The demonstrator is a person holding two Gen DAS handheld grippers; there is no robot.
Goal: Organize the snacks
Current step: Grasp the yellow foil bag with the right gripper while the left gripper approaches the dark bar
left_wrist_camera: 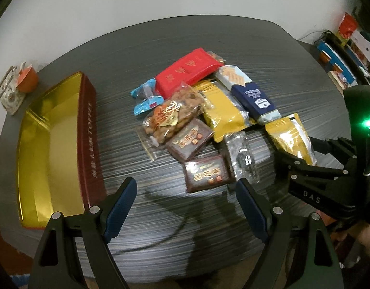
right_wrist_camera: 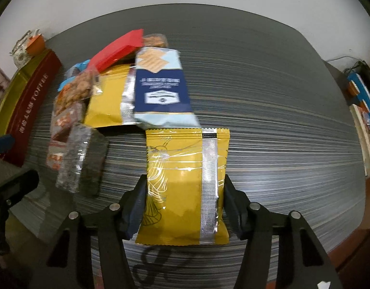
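Right gripper point(right_wrist_camera: 183, 207), fingers closed across the glossy yellow foil snack pouch point(right_wrist_camera: 185, 187) on the dark striped bench point(right_wrist_camera: 281, 120): lift squarely toward the gold-lined red tin point(left_wrist_camera: 50, 144); left gripper point(left_wrist_camera: 185, 207) agape, empty.

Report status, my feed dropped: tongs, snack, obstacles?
Right tongs shut on yellow packet. Left tongs open, empty, over table. Gold tin open, far side of snack pile.
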